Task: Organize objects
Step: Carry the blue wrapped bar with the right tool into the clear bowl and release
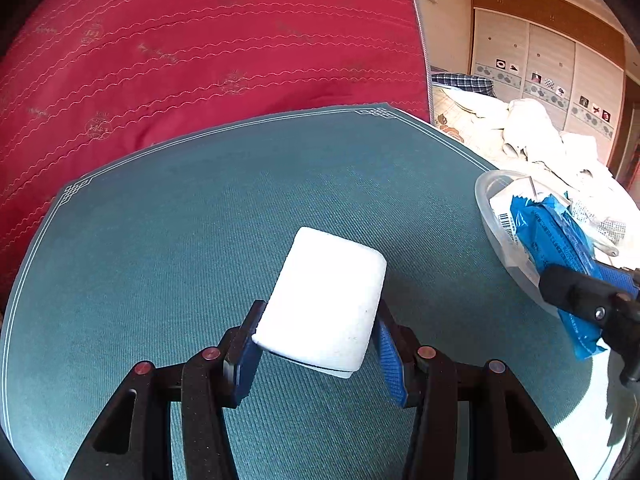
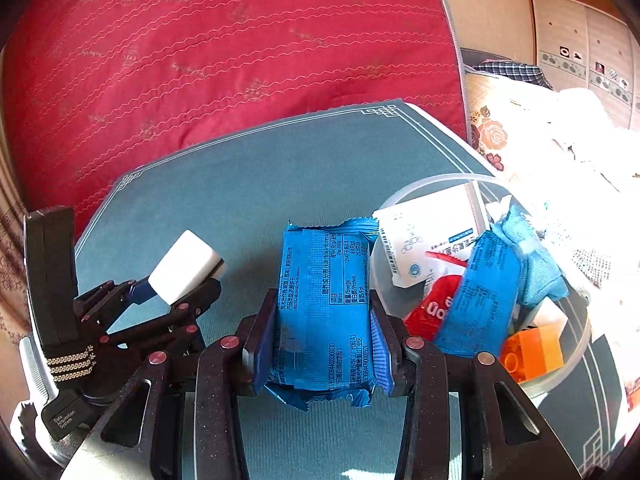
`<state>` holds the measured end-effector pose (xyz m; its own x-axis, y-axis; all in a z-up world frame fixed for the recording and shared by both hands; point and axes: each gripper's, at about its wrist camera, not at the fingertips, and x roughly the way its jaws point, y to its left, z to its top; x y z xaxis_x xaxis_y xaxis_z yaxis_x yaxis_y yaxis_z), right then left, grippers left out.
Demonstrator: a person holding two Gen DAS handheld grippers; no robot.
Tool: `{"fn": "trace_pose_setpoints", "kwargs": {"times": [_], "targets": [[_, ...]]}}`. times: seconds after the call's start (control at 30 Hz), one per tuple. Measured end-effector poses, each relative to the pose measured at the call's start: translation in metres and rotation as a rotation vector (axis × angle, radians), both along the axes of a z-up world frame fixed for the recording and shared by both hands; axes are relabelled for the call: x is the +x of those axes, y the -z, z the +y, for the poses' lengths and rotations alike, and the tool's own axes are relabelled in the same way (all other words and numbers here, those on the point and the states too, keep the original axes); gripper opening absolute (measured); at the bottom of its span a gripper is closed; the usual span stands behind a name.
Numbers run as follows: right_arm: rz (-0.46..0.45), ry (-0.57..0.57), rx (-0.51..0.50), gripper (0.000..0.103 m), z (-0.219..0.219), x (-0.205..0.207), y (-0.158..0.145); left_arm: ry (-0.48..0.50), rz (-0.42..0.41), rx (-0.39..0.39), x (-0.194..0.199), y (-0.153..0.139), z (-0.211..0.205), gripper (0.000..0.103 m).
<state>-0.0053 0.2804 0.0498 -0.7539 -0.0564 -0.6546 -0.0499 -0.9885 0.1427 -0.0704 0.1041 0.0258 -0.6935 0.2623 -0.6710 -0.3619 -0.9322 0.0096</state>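
A clear bowl point(image 2: 576, 364) sits at the right edge of the green mat point(image 2: 248, 184), crowded with a white packet point(image 2: 424, 240), a red pouch point(image 2: 432, 308), a blue wrapper point(image 2: 480, 300), a light blue cloth point(image 2: 532, 264) and an orange brick point(image 2: 536, 352). In my right gripper point(image 2: 324, 340) I hold a blue snack pack point(image 2: 324, 304), the jaws closed against its two long sides, its far end just beside the bowl's near rim. My left gripper point(image 1: 316, 344) is clamped on a white block point(image 1: 324, 300), pads pressing its near end so that most of it juts forward, lifted above the mat. From the right wrist, the left tool point(image 2: 176, 296) shows at the left with the block point(image 2: 184, 268) angled upward, well apart from the bowl. From the left wrist, the bowl point(image 1: 492, 216) lies at far right, with the snack pack point(image 1: 552, 248) and one black finger point(image 1: 576, 292) of the right tool over it. Behind the mat rises a red quilt point(image 1: 208, 48). To the right lie white bedding point(image 1: 532, 132) and a checked cloth point(image 1: 464, 80), with a wardrobe point(image 1: 548, 68) beyond.
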Motion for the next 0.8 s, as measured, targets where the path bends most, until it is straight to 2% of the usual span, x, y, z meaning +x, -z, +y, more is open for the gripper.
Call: {"fn": "trace_pose_setpoints", "kwargs": {"times": [0.37,0.63,0.8], "targets": [[0.084,0.185,0.021,0.042,0.071,0.012,-0.031,0.035,0.008,-0.024,0.009,0.004,0.013,0.054],[0.079,0.267,0.07,0.042,0.105,0.0,-0.035,0.033,0.011,-0.03,0.011,0.005,0.014,0.054],[0.066,0.295,0.103,0.043,0.109,-0.001,-0.03,0.031,0.011,-0.029,0.013,0.005,0.015,0.054]]}}
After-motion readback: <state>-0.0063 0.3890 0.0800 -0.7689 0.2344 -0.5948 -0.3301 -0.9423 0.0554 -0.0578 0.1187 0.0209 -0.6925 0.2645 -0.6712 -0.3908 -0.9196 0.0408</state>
